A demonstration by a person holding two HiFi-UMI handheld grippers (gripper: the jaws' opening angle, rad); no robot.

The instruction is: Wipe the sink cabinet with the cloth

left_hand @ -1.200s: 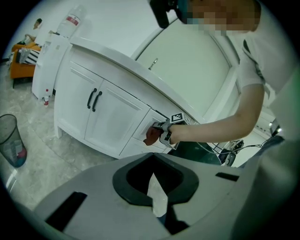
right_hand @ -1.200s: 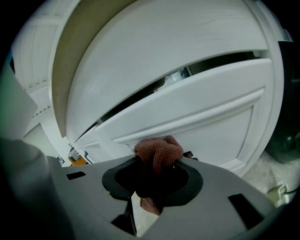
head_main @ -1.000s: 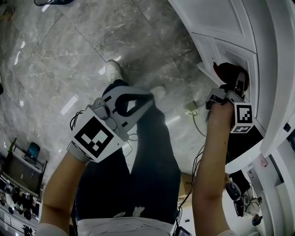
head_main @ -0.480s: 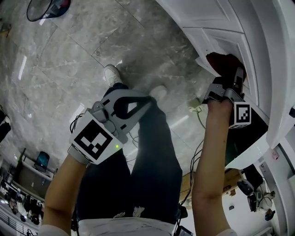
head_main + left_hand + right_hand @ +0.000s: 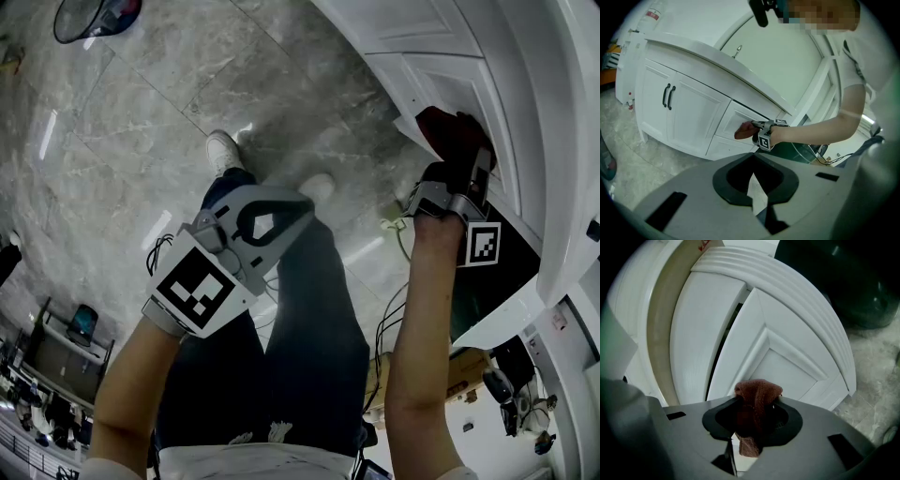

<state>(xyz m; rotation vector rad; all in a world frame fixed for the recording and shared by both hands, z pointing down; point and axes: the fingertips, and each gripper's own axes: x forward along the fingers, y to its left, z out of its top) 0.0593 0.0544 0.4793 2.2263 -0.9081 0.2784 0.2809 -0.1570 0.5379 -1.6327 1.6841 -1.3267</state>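
White cabinet, red cloth, perhaps marble floor

Under you: glossy grey marble floor. Your white shoe is flat on it, with your dark jeans above. A white plug block and loose cables lie right of your leg. There's a cardboard box lower right and a dark rounded container on the floor.

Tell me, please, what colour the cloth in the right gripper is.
Reddish-brown; the cloth shows best in the right gripper view.
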